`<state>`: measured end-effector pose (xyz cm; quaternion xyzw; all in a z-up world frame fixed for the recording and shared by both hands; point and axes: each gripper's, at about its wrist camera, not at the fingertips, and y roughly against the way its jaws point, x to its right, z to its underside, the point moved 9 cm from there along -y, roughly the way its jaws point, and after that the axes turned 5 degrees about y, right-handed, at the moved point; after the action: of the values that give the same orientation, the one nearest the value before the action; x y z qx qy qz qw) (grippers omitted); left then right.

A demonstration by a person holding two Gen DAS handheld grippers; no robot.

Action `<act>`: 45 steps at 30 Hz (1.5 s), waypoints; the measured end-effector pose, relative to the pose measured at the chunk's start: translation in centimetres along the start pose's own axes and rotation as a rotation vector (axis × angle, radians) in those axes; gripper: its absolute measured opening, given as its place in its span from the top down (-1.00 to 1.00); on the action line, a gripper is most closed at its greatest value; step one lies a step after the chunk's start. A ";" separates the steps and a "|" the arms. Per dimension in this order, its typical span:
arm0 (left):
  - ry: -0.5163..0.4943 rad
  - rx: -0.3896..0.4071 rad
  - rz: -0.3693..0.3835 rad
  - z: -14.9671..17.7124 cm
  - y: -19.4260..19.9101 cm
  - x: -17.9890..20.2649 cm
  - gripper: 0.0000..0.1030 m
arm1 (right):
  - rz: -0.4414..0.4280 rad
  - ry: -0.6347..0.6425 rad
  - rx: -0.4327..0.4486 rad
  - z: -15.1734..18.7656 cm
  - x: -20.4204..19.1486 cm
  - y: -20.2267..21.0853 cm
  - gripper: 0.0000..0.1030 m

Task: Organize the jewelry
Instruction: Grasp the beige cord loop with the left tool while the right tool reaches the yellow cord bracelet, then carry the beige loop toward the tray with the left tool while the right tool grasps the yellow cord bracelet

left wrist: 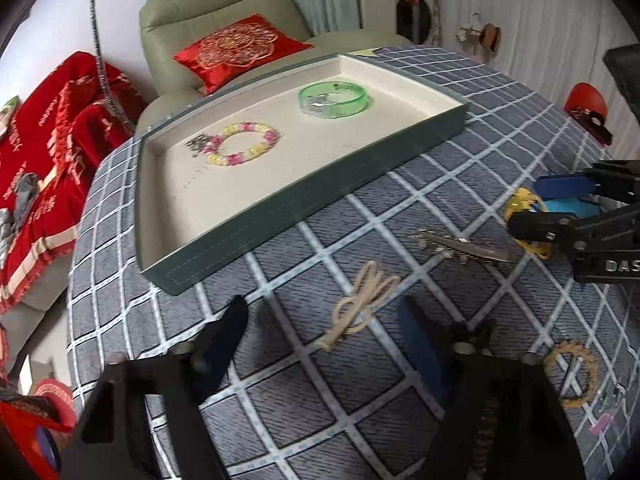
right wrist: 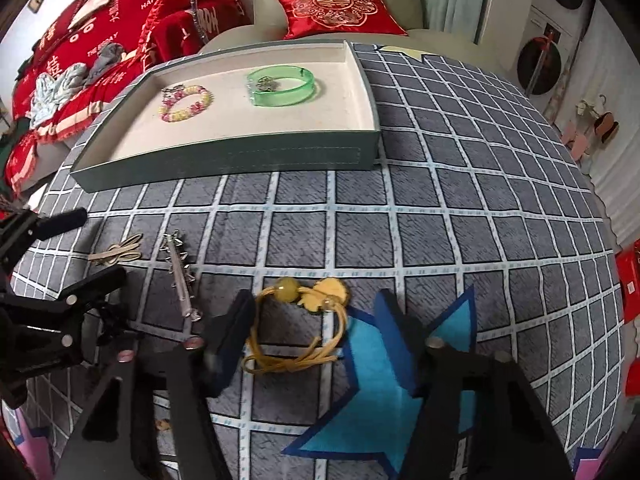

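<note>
A grey-green tray (left wrist: 304, 200) (right wrist: 224, 160) with a cream lining holds a pink-and-yellow bead bracelet (left wrist: 244, 144) (right wrist: 185, 103) and a green bangle (left wrist: 334, 100) (right wrist: 282, 85). On the checked cloth lie a beige cord bracelet (left wrist: 362, 304) (right wrist: 118, 254), a silver hair clip (left wrist: 460, 246) (right wrist: 182, 280), a braided tan ring (left wrist: 572, 376) and a yellow cord bracelet (right wrist: 292, 320) (left wrist: 524, 220). My left gripper (left wrist: 324, 332) is open just before the beige cord bracelet. My right gripper (right wrist: 316, 320) (left wrist: 532, 204) is open, its fingers on either side of the yellow bracelet.
The round table wears a grey checked cloth (right wrist: 460, 200) with a blue star marker (right wrist: 380, 392). Behind the table stand a green armchair (left wrist: 224, 12) with a red cushion (left wrist: 240, 50) and a sofa with red blankets (left wrist: 44, 152).
</note>
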<state>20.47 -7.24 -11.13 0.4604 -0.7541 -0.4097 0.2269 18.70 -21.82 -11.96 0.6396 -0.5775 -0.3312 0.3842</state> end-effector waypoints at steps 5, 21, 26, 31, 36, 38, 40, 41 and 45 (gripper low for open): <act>-0.025 -0.009 0.042 0.1 0.3 1.3 0.13 | 0.015 -0.005 0.000 0.0 -0.1 0.1 0.64; 0.067 0.023 0.062 0.6 2.1 0.3 0.62 | -0.066 -0.094 0.064 -0.1 1.5 2.8 0.87; 0.095 0.030 0.066 0.8 2.6 -0.2 0.62 | -0.077 -0.061 0.046 -0.5 0.9 2.0 0.83; 0.119 0.039 0.070 1.0 3.3 -0.6 0.62 | -0.040 0.027 0.049 -0.5 0.4 1.2 -0.24; 0.141 0.041 0.068 1.1 3.6 -1.1 0.62 | -0.026 0.091 0.020 -0.5 -0.1 -0.3 0.01; 0.147 0.042 0.068 1.1 3.7 -1.2 0.62 | -0.019 0.103 0.034 -0.7 -0.1 -0.4 0.14; 0.152 0.043 0.067 1.2 3.9 -1.3 0.62 | -0.029 0.121 0.037 -0.7 -0.5 -0.3 0.33; 0.153 0.044 0.067 1.2 4.0 -1.4 0.62 | -0.025 0.131 0.033 -0.7 -0.7 -0.2 0.44; 0.167 0.049 0.069 1.3 4.3 -1.6 0.62 | -0.023 0.135 0.039 -0.6 -1.0 0.1 0.44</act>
<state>18.14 -4.34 -8.25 0.4722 -0.7578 -0.3433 0.2915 19.05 -20.80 -11.64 0.6744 -0.5493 -0.2806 0.4060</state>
